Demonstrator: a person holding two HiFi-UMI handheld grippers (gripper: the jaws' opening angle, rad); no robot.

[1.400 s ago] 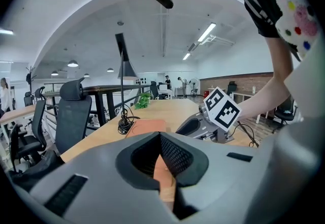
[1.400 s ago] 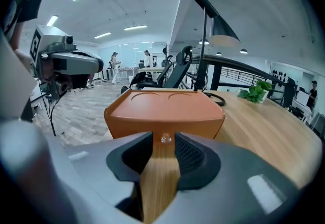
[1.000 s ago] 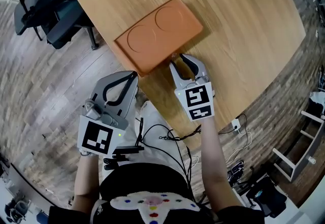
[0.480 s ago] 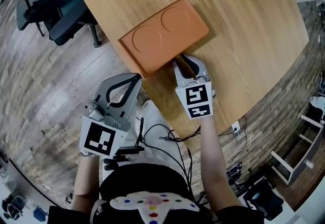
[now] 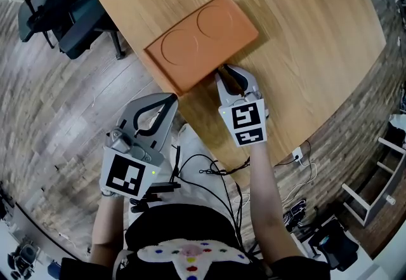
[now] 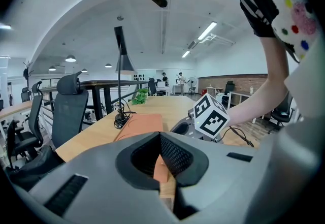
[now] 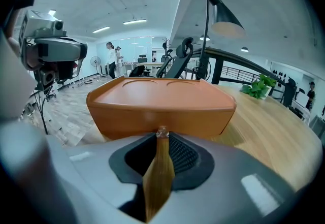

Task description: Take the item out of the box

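Nothing is out yet. The box (image 5: 202, 40) lies closed on the bench (image 5: 304, 50), so the item is hidden inside, if it is there at all. Opening the box and lifting the item out both remain.

My right tool (image 5: 223, 71) is at the box's near wall. Its jaws have just been closing and now stand a narrow gap apart, with a small pale nub (image 7: 161, 131) at their tips, not clearly pinched. My left tool (image 5: 170, 98) is closed on nothing and hangs off the bench edge.

The box is flat, smooth, matte orange, likely plastic, with rounded corners and two shallow round dents in its lid. The bench is pale wood with fine grain and a curved edge
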